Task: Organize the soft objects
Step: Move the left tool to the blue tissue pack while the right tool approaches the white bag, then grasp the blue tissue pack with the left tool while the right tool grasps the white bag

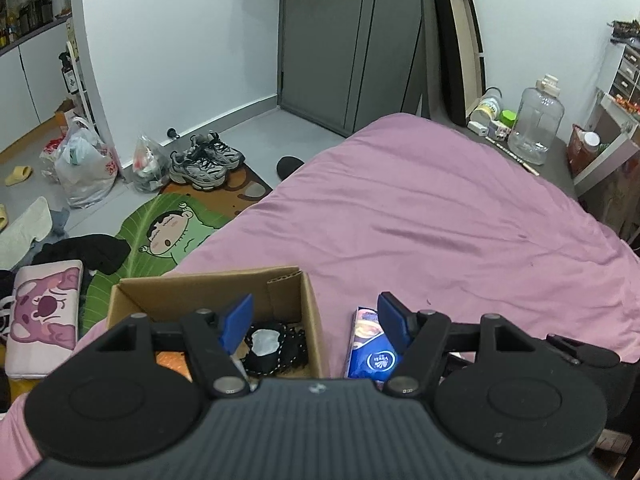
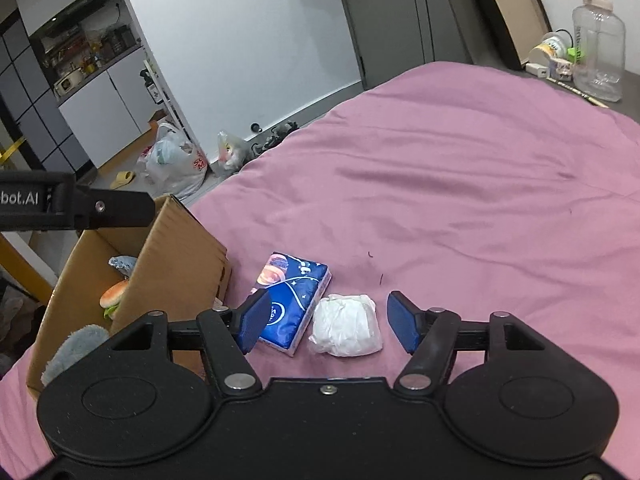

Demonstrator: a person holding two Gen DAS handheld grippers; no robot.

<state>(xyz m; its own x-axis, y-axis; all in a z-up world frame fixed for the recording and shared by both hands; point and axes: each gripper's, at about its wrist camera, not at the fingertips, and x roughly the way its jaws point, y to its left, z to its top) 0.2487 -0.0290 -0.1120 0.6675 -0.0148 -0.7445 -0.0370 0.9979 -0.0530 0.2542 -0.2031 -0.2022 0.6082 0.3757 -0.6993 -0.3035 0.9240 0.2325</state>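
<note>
Both jaws are held wide apart, empty. The right gripper (image 2: 324, 320) is poised over a white wad (image 2: 346, 330) and tissue pack (image 2: 294, 302) beside the cardboard box (image 2: 180, 260) on the bed (image 2: 460, 200); the left gripper (image 1: 316, 324) is held above the box rim.

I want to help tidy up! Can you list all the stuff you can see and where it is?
box: 1, brown cardboard, on the bed's left side, open.
toy burger: 1, tan and green, inside the box.
tissue pack: 1, blue, on the bed right of the box.
white bundle: 1, white, crumpled, on the bed beside the tissue pack.
bed cover: 1, pink.
sneakers: 1 pair, grey, on the floor by the wall.
plastic bags: 2, pale, on the floor.
jug: 1, clear, right of the bed.
left claw: 1, black with blue pads, open above the box's right edge.
right claw: 1, same colours, open, around the white bundle.
</note>
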